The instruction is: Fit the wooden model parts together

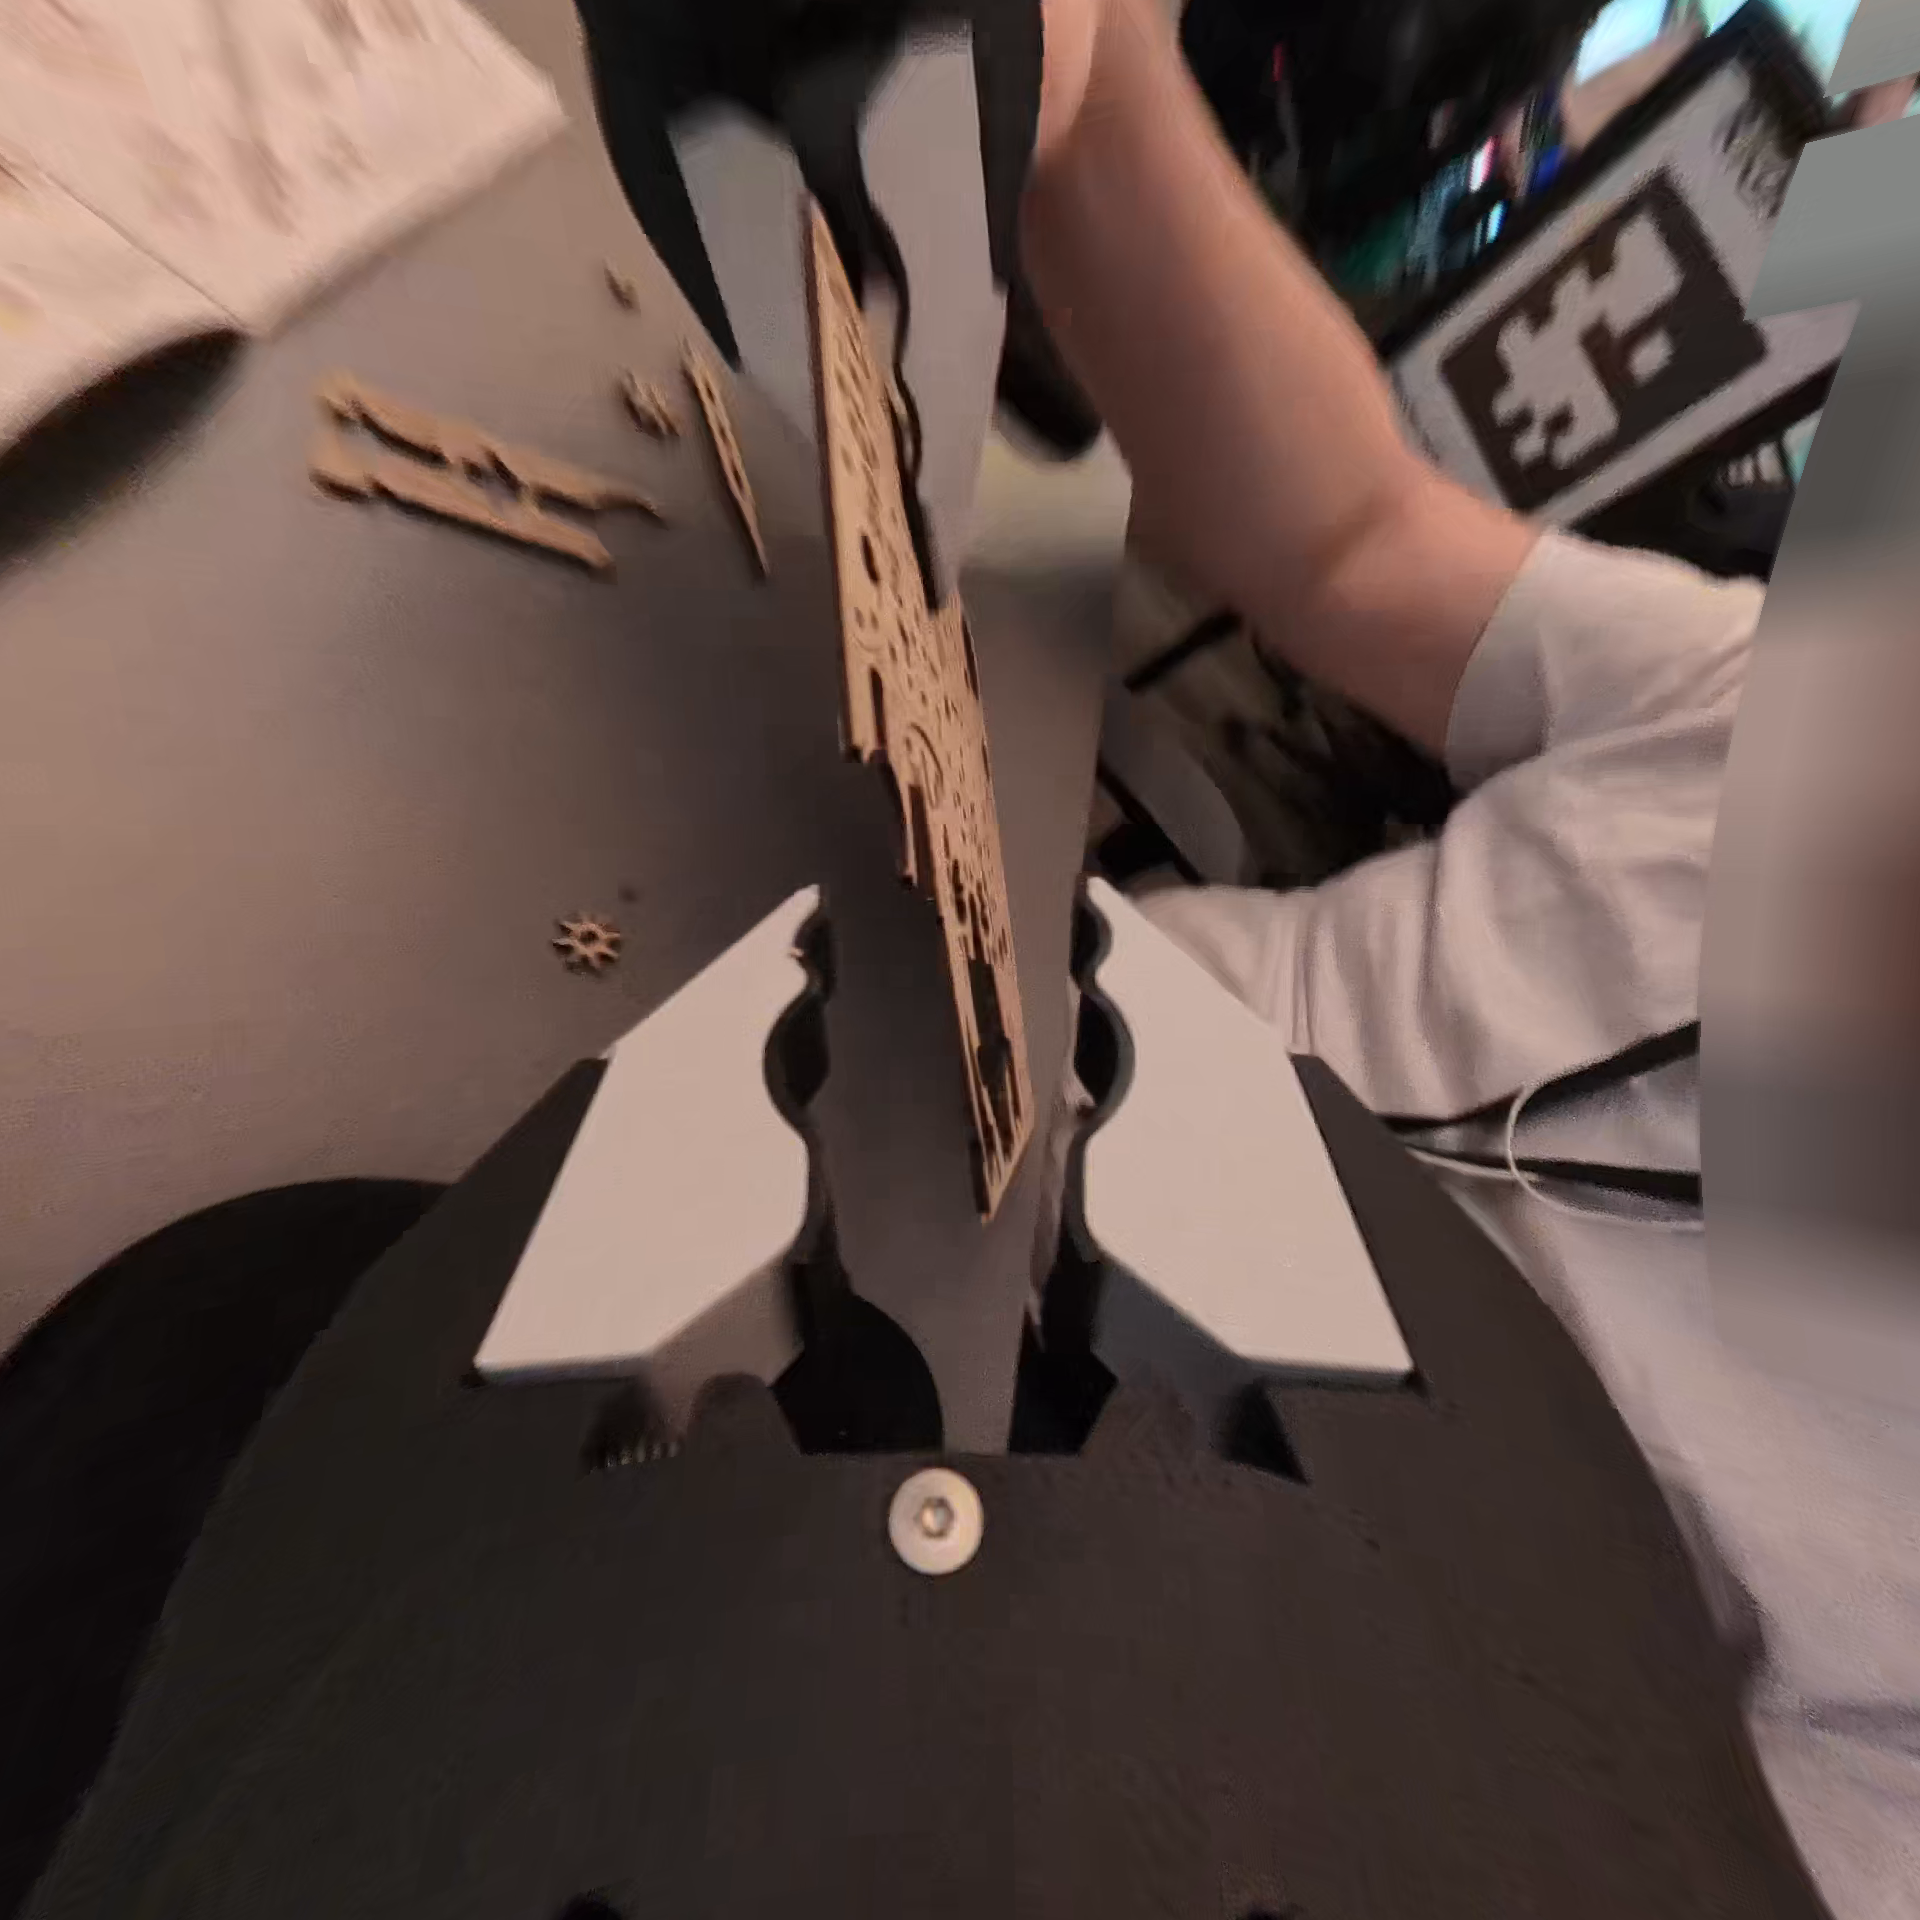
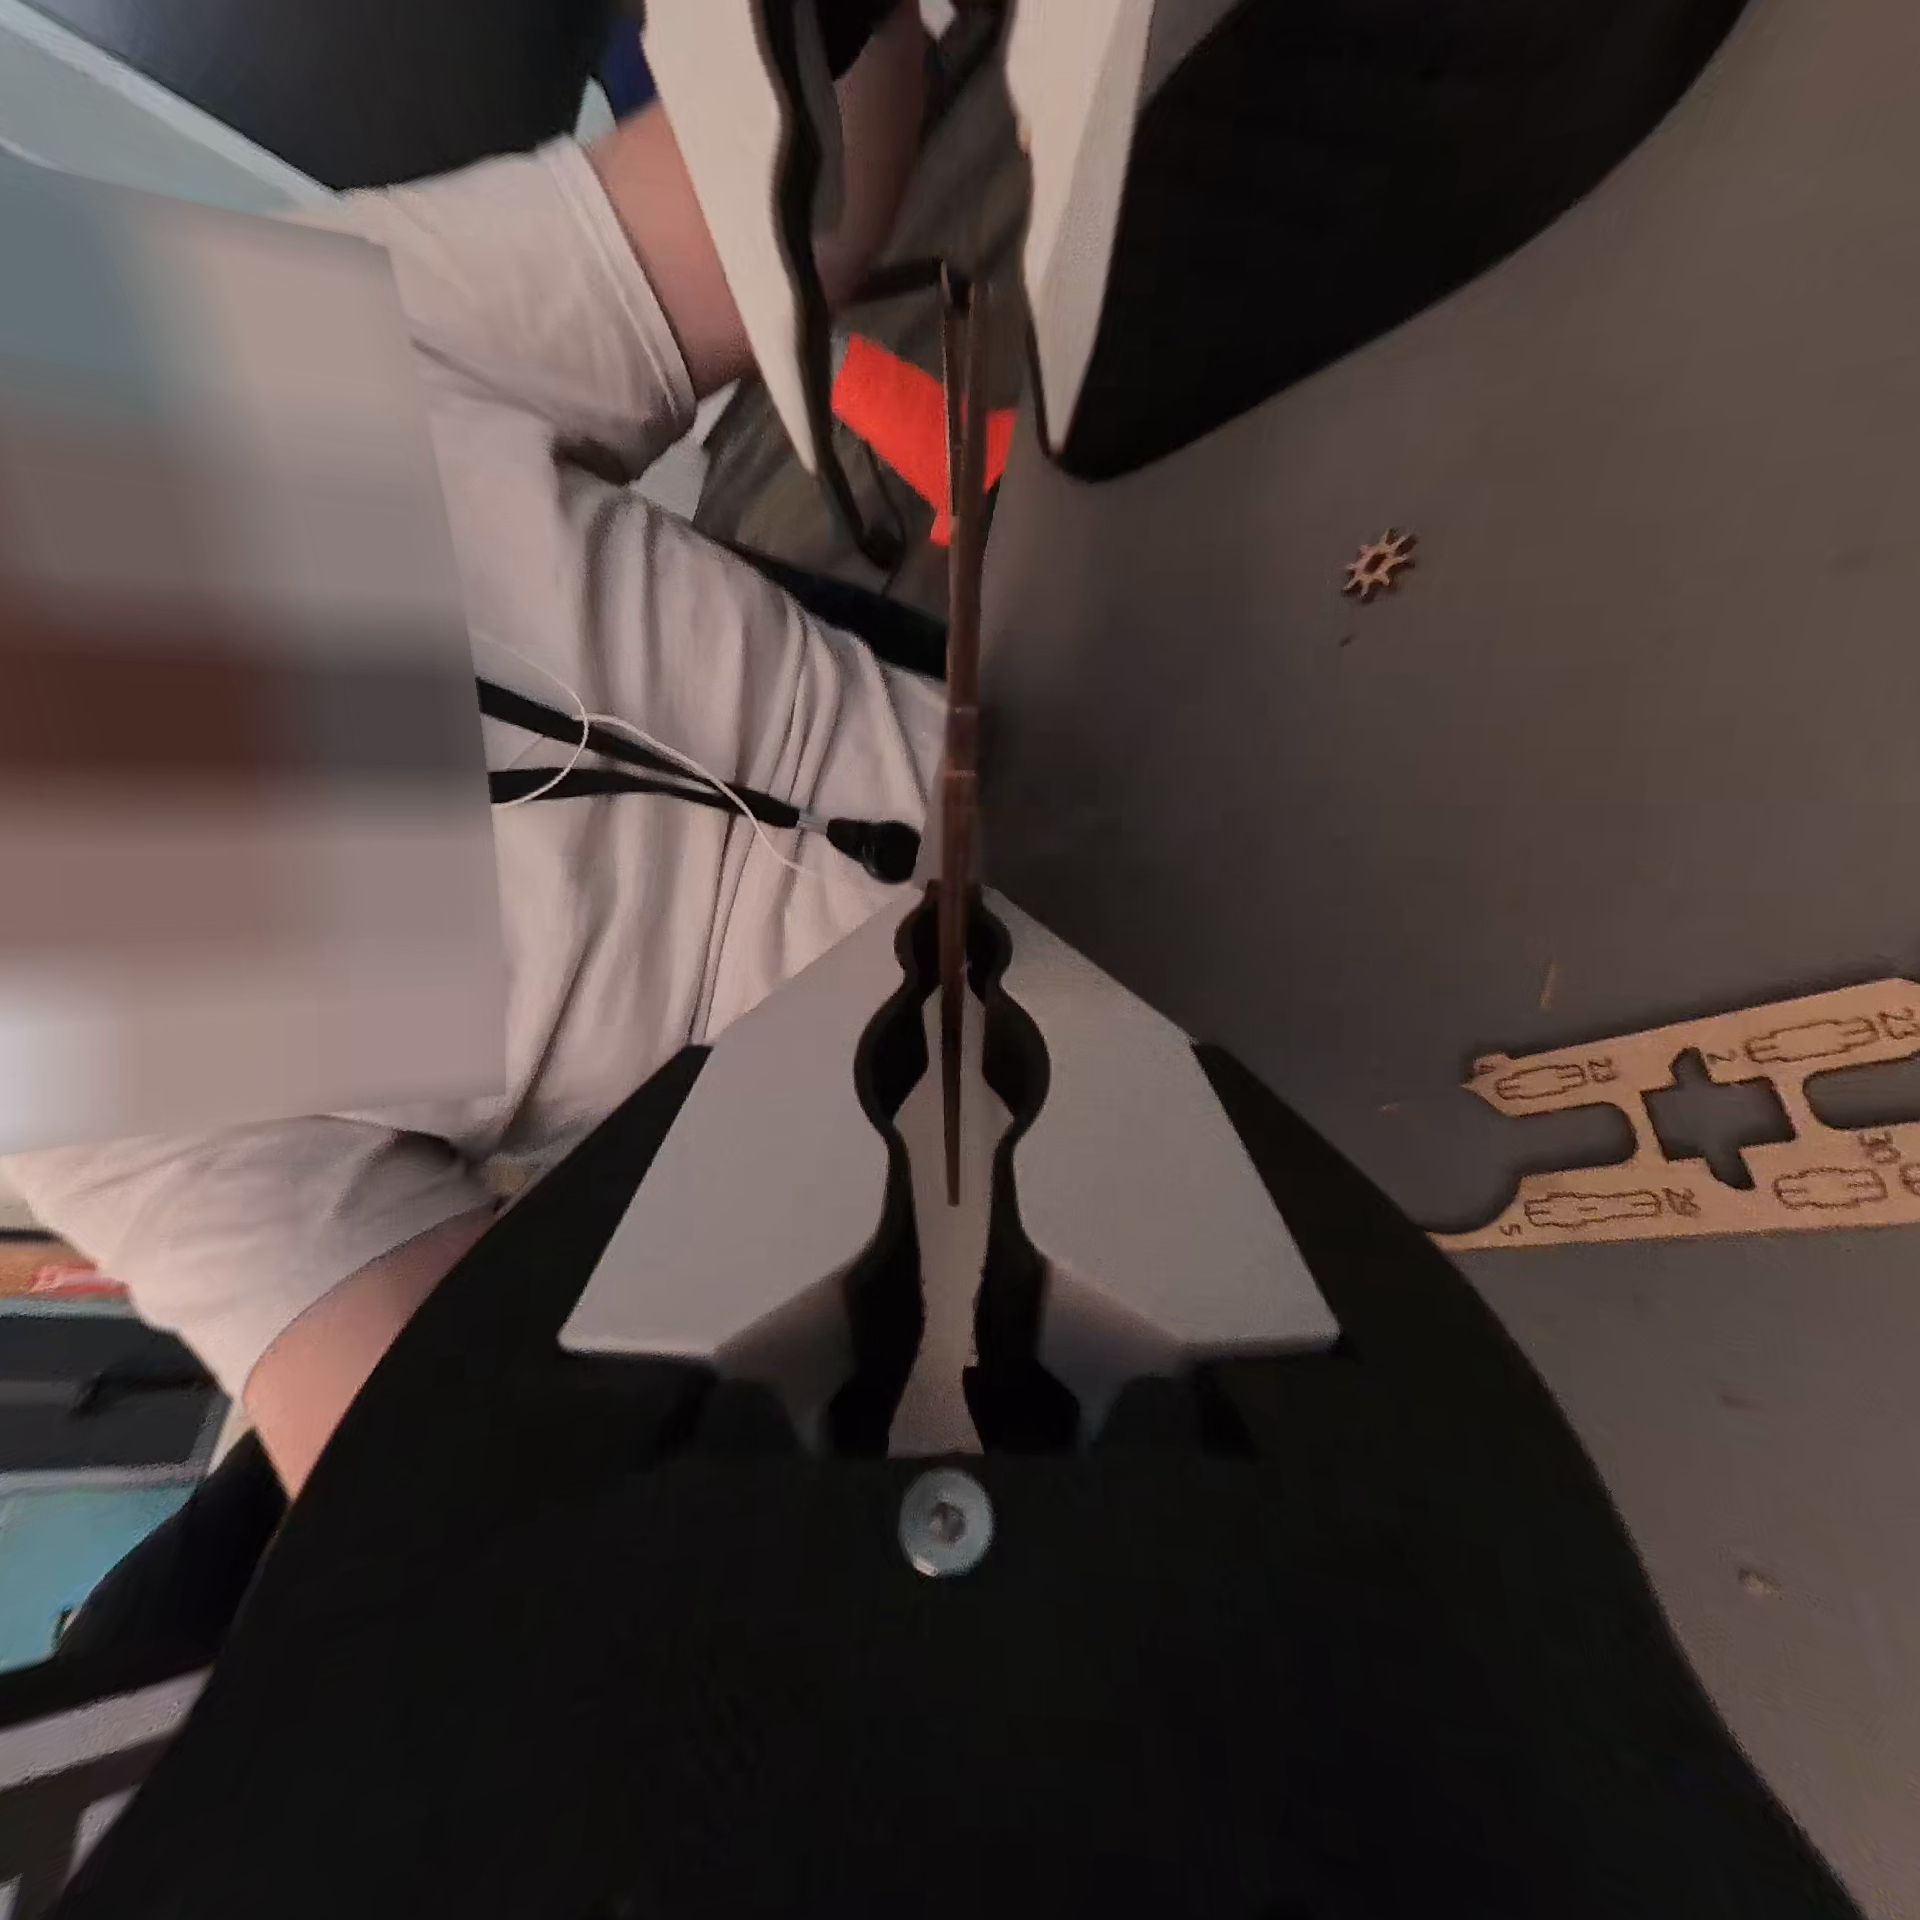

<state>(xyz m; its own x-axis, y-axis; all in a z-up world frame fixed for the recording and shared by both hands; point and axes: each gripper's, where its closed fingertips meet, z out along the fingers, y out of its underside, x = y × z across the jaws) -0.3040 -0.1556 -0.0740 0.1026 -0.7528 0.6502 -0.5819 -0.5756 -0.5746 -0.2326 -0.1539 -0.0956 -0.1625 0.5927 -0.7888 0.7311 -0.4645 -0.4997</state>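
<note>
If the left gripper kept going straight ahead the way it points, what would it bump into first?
Probably the wooden panel: its lower end already sits between the left gripper's open jaws. Beyond it waits the right gripper, holding the panel's far end. Blur makes depth uncertain.

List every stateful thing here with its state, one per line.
Left gripper: open, jaws either side of the wooden panel's end, not pressing it.
Right gripper: shut on the wooden panel.
Wooden panel: held off the table, edge-on to the right wrist view.
Small gear: lying loose on the table.
Cut-out sheet: flat on the table, several slots empty.
</note>
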